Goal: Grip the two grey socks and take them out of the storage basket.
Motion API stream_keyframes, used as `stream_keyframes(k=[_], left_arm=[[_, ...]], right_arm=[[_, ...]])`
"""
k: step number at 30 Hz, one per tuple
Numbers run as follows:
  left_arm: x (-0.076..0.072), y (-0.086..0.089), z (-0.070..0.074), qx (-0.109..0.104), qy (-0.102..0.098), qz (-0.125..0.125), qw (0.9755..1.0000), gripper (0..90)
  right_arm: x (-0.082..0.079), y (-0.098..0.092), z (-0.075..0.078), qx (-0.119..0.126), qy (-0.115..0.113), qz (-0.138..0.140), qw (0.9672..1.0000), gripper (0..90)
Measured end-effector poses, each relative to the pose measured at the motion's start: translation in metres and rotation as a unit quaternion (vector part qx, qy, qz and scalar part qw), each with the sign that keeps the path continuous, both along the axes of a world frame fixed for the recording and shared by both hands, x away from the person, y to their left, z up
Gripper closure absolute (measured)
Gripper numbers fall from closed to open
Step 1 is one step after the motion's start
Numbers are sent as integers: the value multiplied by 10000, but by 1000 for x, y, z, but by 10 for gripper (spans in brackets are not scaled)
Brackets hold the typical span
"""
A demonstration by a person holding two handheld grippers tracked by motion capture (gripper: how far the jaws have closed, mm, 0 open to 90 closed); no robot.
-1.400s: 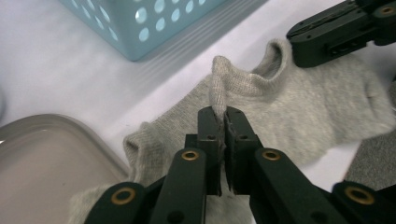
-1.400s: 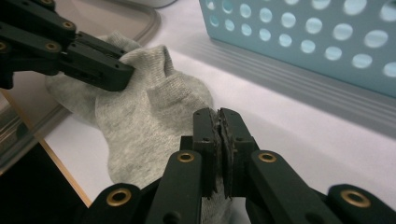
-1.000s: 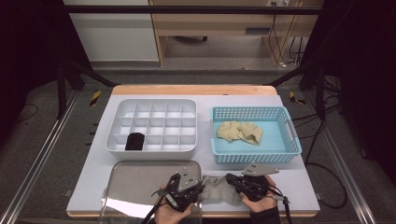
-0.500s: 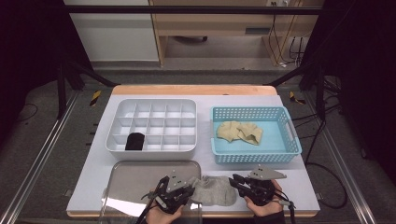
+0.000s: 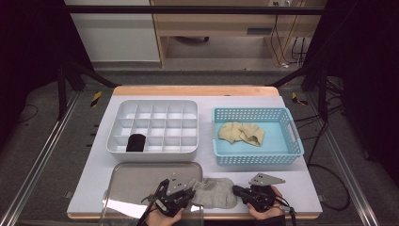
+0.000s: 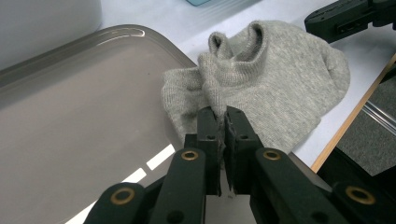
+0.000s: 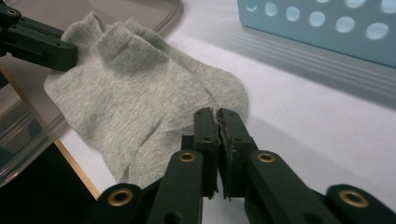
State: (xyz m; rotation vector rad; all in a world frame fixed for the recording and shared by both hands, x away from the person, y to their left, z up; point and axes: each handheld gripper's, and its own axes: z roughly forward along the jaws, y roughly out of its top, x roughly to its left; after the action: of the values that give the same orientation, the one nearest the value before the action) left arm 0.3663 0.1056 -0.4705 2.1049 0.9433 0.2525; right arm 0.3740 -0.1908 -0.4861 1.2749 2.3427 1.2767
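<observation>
Grey sock [image 5: 217, 193] pinched between both grippers' fingers [image 6: 208, 128]

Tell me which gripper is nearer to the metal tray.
Left. The left gripper is at the metal tray's right edge, shut on the grey sock. The right gripper is beyond the sock, on its far side.

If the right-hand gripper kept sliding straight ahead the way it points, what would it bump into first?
Probably nothing new: the right gripper already pinches the grey knitted sock, so it would just push that fabric toward the left gripper at the far edge.
</observation>
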Motion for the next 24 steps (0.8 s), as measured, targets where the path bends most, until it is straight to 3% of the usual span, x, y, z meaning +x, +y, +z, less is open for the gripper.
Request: stream_keyframes(k=[5,10,14,16,19,24], left_arm=[[0,1,2,-60,-17,-3,10000,826],[5,4,9,-245,-101,-6,9996,712],[13,3,13,-203,-166,-15,9997,673],[18,0,11,-74,-112,-21,9999,666],[20,-3,7,29,-75,-53,10000,691],[19,-2,7,26,-61,-90,9999,836]], right_arm=[[-1,-3,3,-31,-48,-44,10000,900],[-2,-6,11,61,-123,-92,9999,900],[-2,-4,8,100,-47,-75,9999,833],[-3,-3,6,101,-66,-94,9999,789],[-4,-1,2,56,-15,-75,10000,740],[-6,3,-3,14,3,-43,10000,812]])
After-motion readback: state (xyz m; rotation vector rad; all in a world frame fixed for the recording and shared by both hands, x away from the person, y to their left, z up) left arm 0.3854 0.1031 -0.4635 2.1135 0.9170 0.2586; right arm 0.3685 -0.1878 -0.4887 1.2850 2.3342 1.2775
